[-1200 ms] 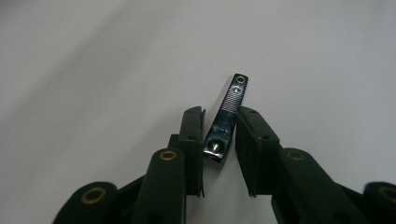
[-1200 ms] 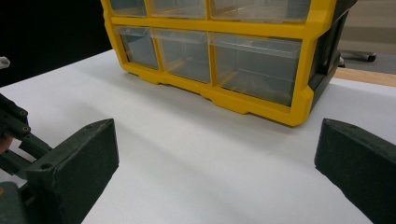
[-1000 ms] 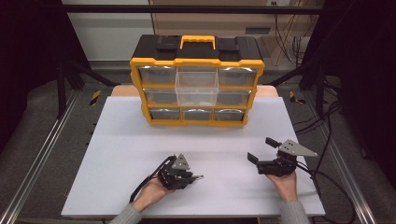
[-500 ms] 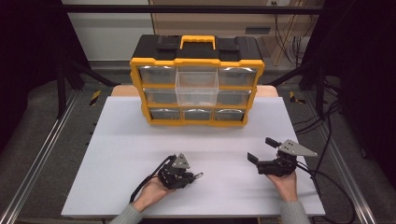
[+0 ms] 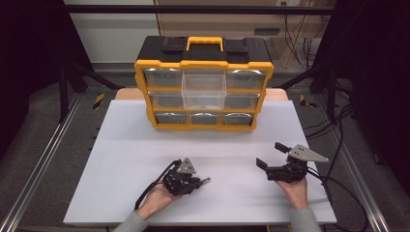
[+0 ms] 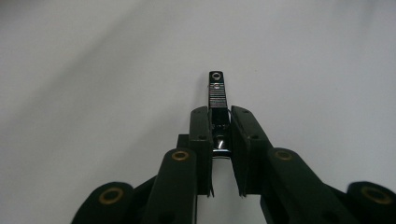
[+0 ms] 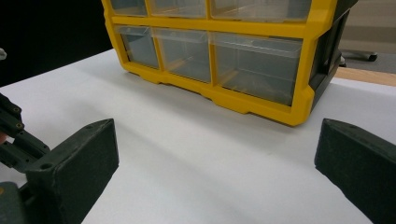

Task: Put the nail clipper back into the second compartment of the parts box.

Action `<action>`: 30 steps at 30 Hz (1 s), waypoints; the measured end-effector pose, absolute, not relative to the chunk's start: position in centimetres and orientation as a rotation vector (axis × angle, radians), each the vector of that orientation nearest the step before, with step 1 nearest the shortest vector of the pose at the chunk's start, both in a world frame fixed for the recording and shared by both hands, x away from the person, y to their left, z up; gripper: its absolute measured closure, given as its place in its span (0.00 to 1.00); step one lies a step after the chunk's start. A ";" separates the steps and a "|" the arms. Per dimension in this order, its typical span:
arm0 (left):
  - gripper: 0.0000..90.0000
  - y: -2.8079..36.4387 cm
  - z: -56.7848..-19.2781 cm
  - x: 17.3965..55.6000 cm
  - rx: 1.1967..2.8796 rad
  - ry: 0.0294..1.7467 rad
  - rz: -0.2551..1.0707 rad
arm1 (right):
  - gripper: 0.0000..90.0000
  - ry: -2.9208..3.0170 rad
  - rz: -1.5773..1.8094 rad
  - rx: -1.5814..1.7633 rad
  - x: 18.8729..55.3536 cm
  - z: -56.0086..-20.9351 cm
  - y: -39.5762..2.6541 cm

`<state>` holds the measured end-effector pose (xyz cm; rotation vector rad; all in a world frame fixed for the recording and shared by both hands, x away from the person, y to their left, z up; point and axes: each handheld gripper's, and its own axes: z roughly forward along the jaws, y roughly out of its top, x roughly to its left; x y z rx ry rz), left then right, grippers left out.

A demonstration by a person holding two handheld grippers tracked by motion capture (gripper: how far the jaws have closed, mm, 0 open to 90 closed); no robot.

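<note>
Nail clippers (image 6: 218,100) sit pinched between the jaws of the left gripper (image 5: 196,182), the small metal lever end with its ring hole sticking out past the jaw tips over the bare white table (image 5: 125,159). In the high view the gripper is held low near the table's front edge, well apart from the yellow drawer organizer (image 5: 204,89) at the back.

That organizer has one clear drawer (image 5: 203,89) — top row, middle — pulled out toward the person, and it looks empty as far as the pictures show; the other drawers are pushed in. So the pick-up appears done and a drawer stands ready, while carrying the clippers over and dropping them in looks to be what is left, followed probably by closing the drawer.

The right gripper (image 5: 270,155) rests to the right with its jaws wide apart and nothing between them, aimed at the organizer's lower drawers — free, I'd judge, to deal with the drawer.
</note>
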<state>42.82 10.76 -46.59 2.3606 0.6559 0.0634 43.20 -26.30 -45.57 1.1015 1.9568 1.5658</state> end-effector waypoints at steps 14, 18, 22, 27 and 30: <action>0.88 11.6 -45.7 42.9 2.326 0.663 0.083 | 0.00 1.963 1.563 1.102 43.2 -45.6 -26.3; 0.88 11.9 -45.4 42.9 2.309 0.670 0.089 | 0.00 1.963 1.564 1.101 43.2 -45.6 -26.3; 0.88 12.3 -44.9 42.9 2.297 0.675 0.092 | 0.00 1.968 1.565 1.105 43.2 -45.6 -26.2; 0.88 12.7 -44.4 43.0 2.282 0.677 0.101 | 0.00 1.970 1.563 1.105 43.3 -45.7 -26.2; 0.88 12.9 -44.2 43.0 2.270 0.683 0.100 | 0.00 1.971 1.561 1.102 43.3 -45.7 -26.2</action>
